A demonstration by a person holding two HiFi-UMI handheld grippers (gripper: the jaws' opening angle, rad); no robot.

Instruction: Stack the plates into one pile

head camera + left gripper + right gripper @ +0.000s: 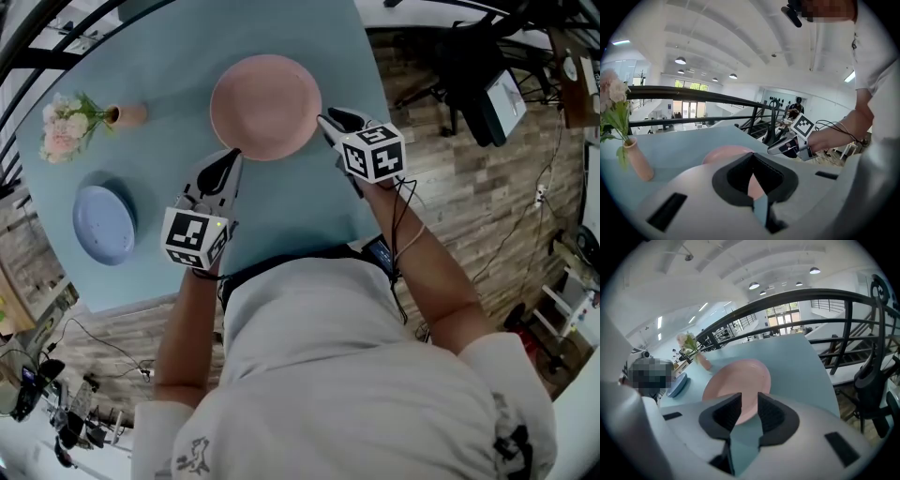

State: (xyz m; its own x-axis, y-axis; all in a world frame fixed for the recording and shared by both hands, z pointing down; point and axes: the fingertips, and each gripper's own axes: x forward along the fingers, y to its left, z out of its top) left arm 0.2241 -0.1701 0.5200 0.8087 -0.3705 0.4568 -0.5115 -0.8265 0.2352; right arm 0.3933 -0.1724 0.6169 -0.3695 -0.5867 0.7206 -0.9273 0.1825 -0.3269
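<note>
A pink plate lies on the light blue table at its far middle. A smaller blue plate lies apart from it at the left. My left gripper has its tips together at the pink plate's near left rim; in the left gripper view the pink plate shows just beyond the shut jaws. My right gripper is at the plate's right rim. Its jaws stand apart, with the plate's edge at the gap and no pad pressing on it.
A small vase of pale flowers stands at the table's far left, above the blue plate. The table's right edge runs just right of my right gripper, with wooden floor, a black chair and equipment beyond. A black railing runs behind the table.
</note>
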